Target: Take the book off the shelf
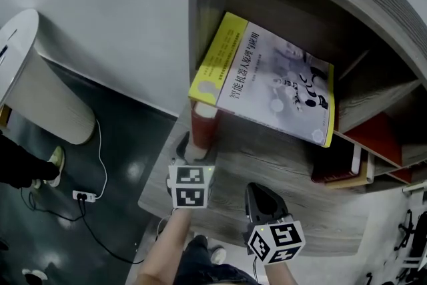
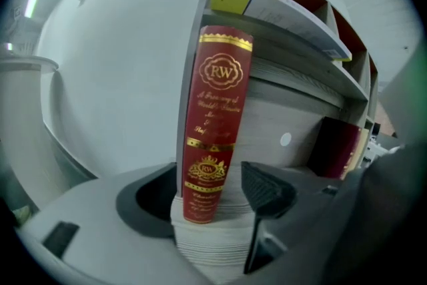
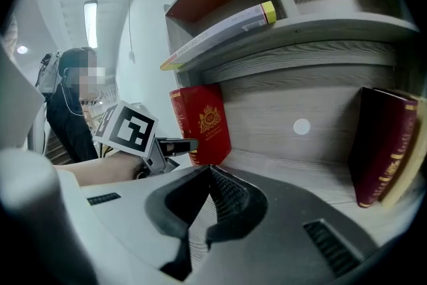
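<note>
A red book with gold print (image 2: 217, 123) stands upright at the left end of the lower shelf (image 1: 267, 160), against the side wall. My left gripper (image 2: 207, 193) straddles its spine low down, jaws wide, and the right pad (image 2: 267, 190) stands just clear of the cover. From above, the red book (image 1: 203, 122) is right ahead of the left gripper (image 1: 193, 143). In the right gripper view the left gripper (image 3: 180, 143) reaches the red book (image 3: 200, 123) from the left. My right gripper (image 3: 210, 200) hangs back over the shelf's front with its jaws together and nothing in them; the head view has the right gripper (image 1: 257, 193) right of the left one.
A large yellow-and-white book (image 1: 267, 77) lies flat on the shelf above, overhanging the red book. Dark red books (image 3: 387, 143) stand at the lower shelf's right end. A white rounded unit (image 1: 40, 83), a power strip (image 1: 83, 195) and a person's shoe (image 1: 53, 160) are on the floor at left.
</note>
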`<state>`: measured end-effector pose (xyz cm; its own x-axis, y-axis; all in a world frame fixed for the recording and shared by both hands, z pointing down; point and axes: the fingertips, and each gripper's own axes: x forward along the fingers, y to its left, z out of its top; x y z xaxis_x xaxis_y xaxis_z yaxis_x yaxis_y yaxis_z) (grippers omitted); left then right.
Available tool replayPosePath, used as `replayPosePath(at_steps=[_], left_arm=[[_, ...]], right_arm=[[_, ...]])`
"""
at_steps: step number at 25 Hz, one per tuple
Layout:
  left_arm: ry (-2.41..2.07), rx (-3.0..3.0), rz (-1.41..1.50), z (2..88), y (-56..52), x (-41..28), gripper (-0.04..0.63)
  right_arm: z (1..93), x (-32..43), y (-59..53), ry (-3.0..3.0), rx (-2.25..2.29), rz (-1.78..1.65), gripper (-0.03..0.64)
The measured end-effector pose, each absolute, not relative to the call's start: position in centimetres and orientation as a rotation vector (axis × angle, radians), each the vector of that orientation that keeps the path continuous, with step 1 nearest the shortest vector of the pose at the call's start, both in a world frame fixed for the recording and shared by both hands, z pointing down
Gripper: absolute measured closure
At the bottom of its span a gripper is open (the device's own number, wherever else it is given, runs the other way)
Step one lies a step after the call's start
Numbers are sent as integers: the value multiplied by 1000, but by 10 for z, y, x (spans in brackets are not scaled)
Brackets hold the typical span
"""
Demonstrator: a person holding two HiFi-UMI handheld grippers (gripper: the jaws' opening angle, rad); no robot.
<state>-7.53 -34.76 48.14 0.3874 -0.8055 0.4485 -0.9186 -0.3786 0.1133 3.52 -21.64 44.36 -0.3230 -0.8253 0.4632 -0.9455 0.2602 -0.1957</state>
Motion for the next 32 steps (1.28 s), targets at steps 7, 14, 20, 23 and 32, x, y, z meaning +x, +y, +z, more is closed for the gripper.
replayPosePath(at_steps=[7, 14, 20, 23, 32], left_arm=[[-1506, 2312, 469, 487, -364, -70, 314], [-1524, 2318, 494, 493, -372, -68, 316], [-1521, 2343, 533, 497, -373, -60, 316], [-1511, 2332, 538, 501, -376, -57, 317], [-1519, 2332, 556, 507, -394, -48, 317]], right_arm=[[450, 37, -228, -2247, 1638, 662, 609], [458, 33, -234, -2239, 1616, 682, 609], [464, 35, -239, -2224, 1613, 692, 609], [465, 36, -241, -2218, 1614, 697, 609], [470, 43, -246, -2201, 1622, 712, 609]])
